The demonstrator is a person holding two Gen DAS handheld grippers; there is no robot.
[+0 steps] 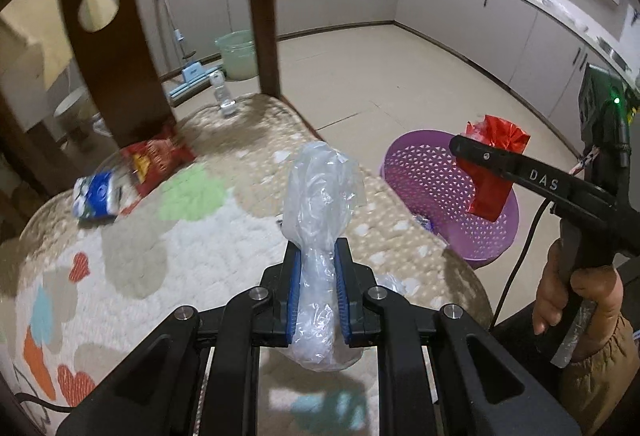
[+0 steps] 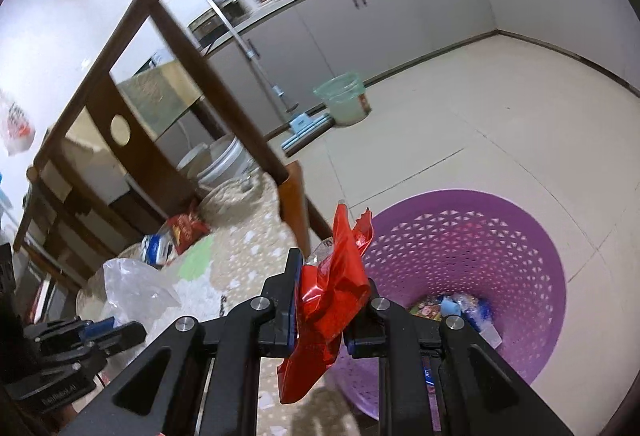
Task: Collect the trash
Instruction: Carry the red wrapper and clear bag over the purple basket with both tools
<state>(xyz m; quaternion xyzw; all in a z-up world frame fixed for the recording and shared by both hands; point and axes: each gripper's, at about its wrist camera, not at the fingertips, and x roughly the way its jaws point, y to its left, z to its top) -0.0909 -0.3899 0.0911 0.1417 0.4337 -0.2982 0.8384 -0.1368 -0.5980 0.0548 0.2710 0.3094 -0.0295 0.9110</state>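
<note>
The left gripper point(image 1: 318, 260) pinches one clear bag point(image 1: 320, 196) above the cushion point(image 1: 224, 244). The right gripper point(image 2: 332, 276) pinches one red wrapper point(image 2: 332, 296) at the rim of the purple basket point(image 2: 500, 236), which already holds several scraps. Two snack packs point(image 1: 132, 176) lie on the cushion by the chair point(image 1: 108, 48).

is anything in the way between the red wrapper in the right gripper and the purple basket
Nothing visible blocks it. The right gripper is shut on the red wrapper, and the purple basket sits open-topped on the floor just ahead and to its right, with only a few scraps at its bottom.
</note>
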